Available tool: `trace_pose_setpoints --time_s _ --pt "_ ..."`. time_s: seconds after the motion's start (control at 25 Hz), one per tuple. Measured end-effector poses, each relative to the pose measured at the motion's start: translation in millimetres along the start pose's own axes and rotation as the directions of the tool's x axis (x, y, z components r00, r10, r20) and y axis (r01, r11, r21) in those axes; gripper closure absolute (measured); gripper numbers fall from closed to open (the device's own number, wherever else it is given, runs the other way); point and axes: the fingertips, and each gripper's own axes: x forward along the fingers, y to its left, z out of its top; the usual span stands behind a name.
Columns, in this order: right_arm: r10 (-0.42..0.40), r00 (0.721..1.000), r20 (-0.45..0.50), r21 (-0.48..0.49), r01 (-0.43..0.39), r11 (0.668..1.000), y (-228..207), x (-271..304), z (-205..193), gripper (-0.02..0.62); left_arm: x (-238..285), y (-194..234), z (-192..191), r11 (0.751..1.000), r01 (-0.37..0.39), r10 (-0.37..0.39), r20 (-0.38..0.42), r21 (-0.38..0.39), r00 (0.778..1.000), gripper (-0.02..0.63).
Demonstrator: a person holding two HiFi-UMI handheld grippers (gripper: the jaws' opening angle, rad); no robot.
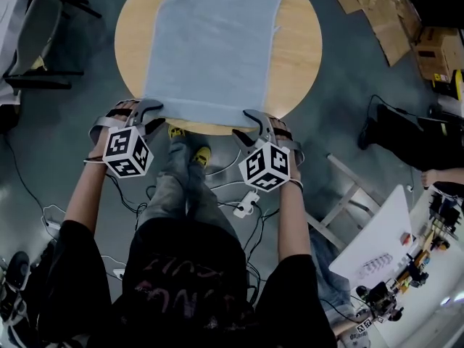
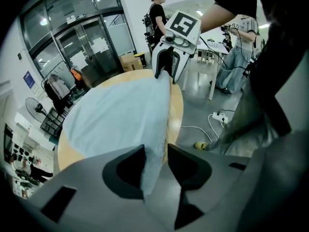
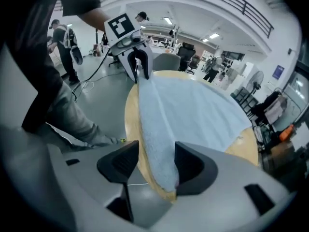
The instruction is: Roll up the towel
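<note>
One pale blue towel (image 1: 214,49) is spread flat along the middle of one round wooden counter (image 1: 304,49). It runs from the near rim away to the far side, and no fold or roll has been started in it. Its near hem lies right at the counter's near edge.

Two tongs are counted, one at each near corner. The left tongs (image 2: 155,151) are set over the near left corner with the jaws partly apart. The hem is seen between them, lying against one jaw with a gap left to the other, so nothing is judged to be gripped yet. The right tongs (image 3: 157,149) are held wider open over the near right corner. Both the towel corner and the counter's rim are straddled there, and again no clamping is seen.

The step in hand is judged to be the taking of the near hem, the very start of the roll. Next, both corners would need to be pinched together, lifted slightly, and turned over toward the far side, with the two ends kept level so that the roll is begun straight.
</note>
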Motion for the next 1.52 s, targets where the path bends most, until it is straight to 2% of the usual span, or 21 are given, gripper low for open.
trace_pose_setpoints --time_s 0.16,0.24,0.28,0.32,0.36,0.4,0.44,0.56,0.68,0.8,0.88,0.96,1.12,1.24,1.32,1.4,1.52 --pt "0.081 0.995 -0.049 -0.019 -0.082 0.996 0 4 0 0.364 -1 6 -7 0.999 -0.004 0.005 -0.031 0.032 1.000 0.443" --pt "0.133 0.990 -0.054 0.010 -0.133 0.991 3 5 -1 0.391 0 8 -9 1.000 0.028 -0.028 -0.029 -0.004 0.999 0.448" --pt "0.151 0.987 -0.050 0.029 -0.149 0.988 3 5 -1 0.402 1 10 -9 0.999 0.038 -0.038 -0.027 -0.026 0.999 0.465" --pt "0.156 0.987 -0.045 0.041 -0.154 0.987 3 4 -2 0.413 2 12 -10 0.998 0.041 -0.042 -0.027 -0.038 0.999 0.538" --pt "0.151 0.988 -0.043 0.047 -0.149 0.988 2 4 -2 0.439 2 13 -10 0.998 0.045 -0.046 -0.028 -0.041 0.999 0.550" --pt "0.144 0.989 -0.044 0.049 -0.141 0.989 0 3 -3 0.519 2 13 -10 0.998 0.056 -0.057 -0.029 -0.043 0.998 0.560" --pt "0.144 0.988 -0.046 0.055 -0.142 0.988 -1 3 -4 0.545 1 13 -10 0.996 0.072 -0.074 -0.032 -0.046 0.997 0.565" --pt "0.202 0.978 -0.042 0.109 -0.197 0.974 4 1 -3 0.561 -3 3 -11 0.985 0.155 -0.158 -0.038 -0.072 0.987 0.575" --pt "0.306 0.951 -0.035 0.160 -0.297 0.941 21 -8 -3 0.566 -12 -16 -12 0.957 0.273 -0.277 -0.025 -0.101 0.961 0.578" --pt "0.429 0.903 0.001 0.248 -0.416 0.875 38 -21 0 0.568 -22 -25 -10 0.919 0.367 -0.372 -0.005 -0.141 0.928 0.578" --pt "0.463 0.886 0.026 0.293 -0.449 0.844 36 -24 1 0.568 -26 -21 -9 0.895 0.408 -0.411 0.024 -0.181 0.911 0.578" --pt "0.439 0.898 0.022 0.307 -0.425 0.852 23 -19 0 0.566 -24 -9 -9 0.887 0.414 -0.414 0.044 -0.205 0.909 0.577" --pt "0.355 0.935 0.019 0.305 -0.343 0.888 -4 -6 1 0.565 -14 17 -7 0.899 0.380 -0.379 0.049 -0.219 0.924 0.577" --pt "0.314 0.949 0.006 0.306 -0.301 0.903 -18 -1 2 0.561 -9 31 -5 0.899 0.365 -0.360 0.066 -0.241 0.931 0.575" --pt "0.269 0.963 -0.014 0.278 -0.254 0.926 -26 4 1 0.552 -4 39 -6 0.914 0.329 -0.323 0.064 -0.239 0.944 0.572" --pt "0.217 0.976 -0.020 0.237 -0.207 0.949 -32 8 1 0.526 1 47 -7 0.938 0.266 -0.259 0.060 -0.223 0.964 0.565" --pt "0.151 0.989 0.010 0.215 -0.149 0.965 -40 6 0 0.466 4 57 -8 0.963 0.180 -0.170 0.067 -0.200 0.983 0.541"
